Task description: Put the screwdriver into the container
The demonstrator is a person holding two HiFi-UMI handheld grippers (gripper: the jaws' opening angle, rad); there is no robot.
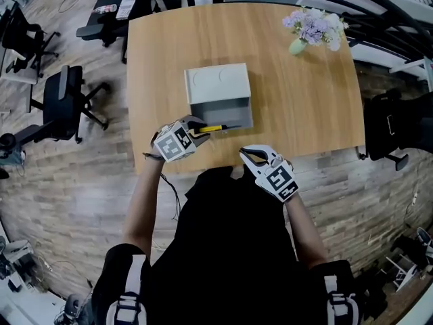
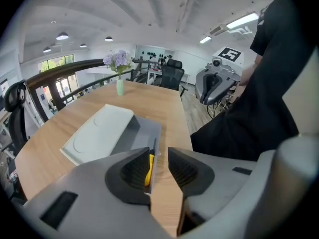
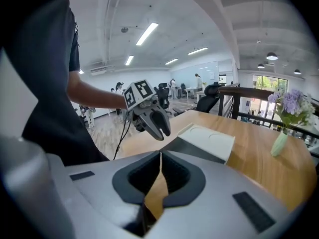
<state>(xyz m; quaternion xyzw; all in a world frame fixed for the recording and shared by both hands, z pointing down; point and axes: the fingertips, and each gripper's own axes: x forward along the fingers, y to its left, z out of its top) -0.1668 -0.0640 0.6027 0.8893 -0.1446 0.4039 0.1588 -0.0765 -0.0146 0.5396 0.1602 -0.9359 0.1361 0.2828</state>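
Note:
A grey container with its lid laid back stands open on the wooden table. A screwdriver with a yellow handle lies inside it along the near wall. My left gripper hovers at the container's near left corner. In the left gripper view its jaws stand apart, and the yellow handle shows beyond the gap, untouched by the pads. My right gripper hangs off the table's near edge. Its jaws are shut with nothing between them.
A vase of purple flowers stands at the table's far right corner. Black office chairs stand on the wooden floor to the left, another chair to the right. A railing runs behind the table.

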